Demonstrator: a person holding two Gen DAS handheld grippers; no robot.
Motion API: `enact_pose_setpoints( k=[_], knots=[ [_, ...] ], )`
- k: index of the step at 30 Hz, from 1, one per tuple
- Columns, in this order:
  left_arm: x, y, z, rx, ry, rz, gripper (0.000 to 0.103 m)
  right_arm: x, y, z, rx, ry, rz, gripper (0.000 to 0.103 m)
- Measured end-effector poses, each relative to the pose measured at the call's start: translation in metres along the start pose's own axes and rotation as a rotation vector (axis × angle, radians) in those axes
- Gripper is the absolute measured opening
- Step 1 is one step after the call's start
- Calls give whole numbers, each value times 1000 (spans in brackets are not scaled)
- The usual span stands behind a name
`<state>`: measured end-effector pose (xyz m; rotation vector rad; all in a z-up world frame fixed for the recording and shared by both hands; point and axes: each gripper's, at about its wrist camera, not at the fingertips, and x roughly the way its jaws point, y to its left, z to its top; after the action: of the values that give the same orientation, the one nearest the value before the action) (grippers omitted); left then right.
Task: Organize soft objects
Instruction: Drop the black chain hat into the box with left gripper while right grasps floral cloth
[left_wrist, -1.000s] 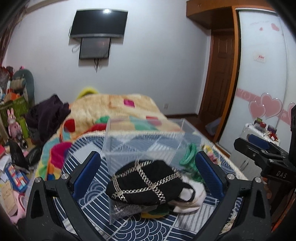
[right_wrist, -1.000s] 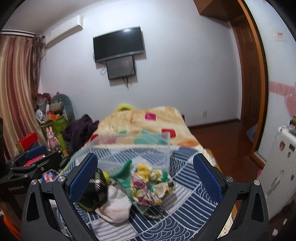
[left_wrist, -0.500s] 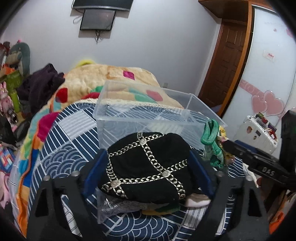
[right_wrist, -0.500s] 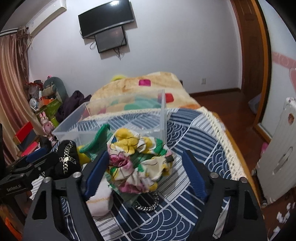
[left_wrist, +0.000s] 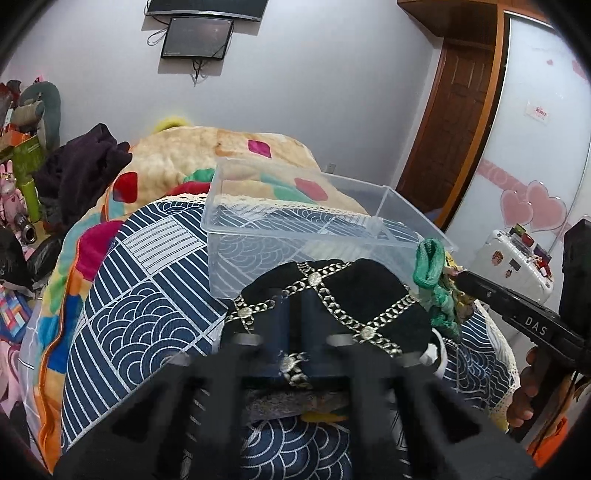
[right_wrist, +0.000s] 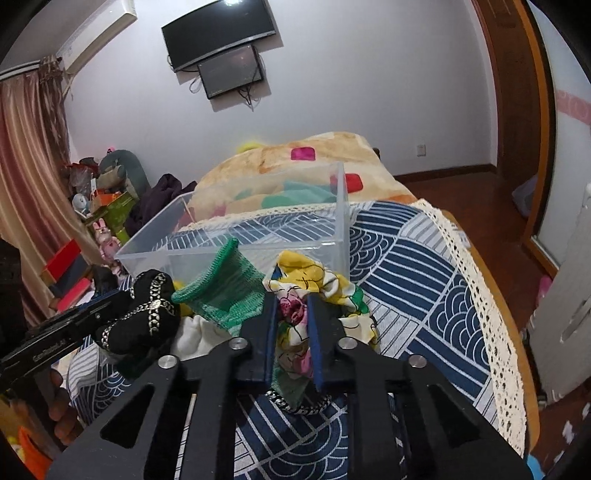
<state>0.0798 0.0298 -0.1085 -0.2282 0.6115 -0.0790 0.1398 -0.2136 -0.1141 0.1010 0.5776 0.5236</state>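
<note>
Right wrist view: the right gripper (right_wrist: 291, 332) is clenched on the floral scrunchie (right_wrist: 314, 284), with the clear bin (right_wrist: 341, 206) lying at twelve o'clock. The left gripper (left_wrist: 295, 332) is pinched on the black chain-trimmed piece (left_wrist: 340, 295); there too the bin sits at twelve o'clock.

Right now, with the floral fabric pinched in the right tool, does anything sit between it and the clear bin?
Nothing visible blocks it. The floral fabric lies just in front of the clear bin, whose top is open. The green knit piece sits beside it, left of the path.

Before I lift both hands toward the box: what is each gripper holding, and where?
Left gripper: the black hat, pinched at its near edge. Right gripper: the floral cloth, pinched mid-bunch between the fingers.
</note>
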Motion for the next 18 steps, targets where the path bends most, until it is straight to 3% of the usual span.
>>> enact_pose_setpoints(
  k=[4,6,7,8,10,12,18],
  knots=[
    [-12,-1,6,9,-29,-15,2,-8,3,3,-14,-35,2,11],
    [-16,-3,10,14,-20,-31,11,-11,3,6,-16,-52,2,11],
    [-17,-4,11,10,-16,-32,28,-12,3,7,-16,-58,7,11],
    [-17,-5,11,7,-14,-33,58,-14,3,7,-15,-63,9,11],
    [-18,-8,9,-1,-32,-23,90,-15,4,9,-19,-70,14,11],
    [-19,-16,7,32,-45,-13,91,-16,5,10,-25,-75,18,11],
    [6,-35,-2,85,47,-12,100,-15,4,9,-20,-77,36,11]
  ],
)
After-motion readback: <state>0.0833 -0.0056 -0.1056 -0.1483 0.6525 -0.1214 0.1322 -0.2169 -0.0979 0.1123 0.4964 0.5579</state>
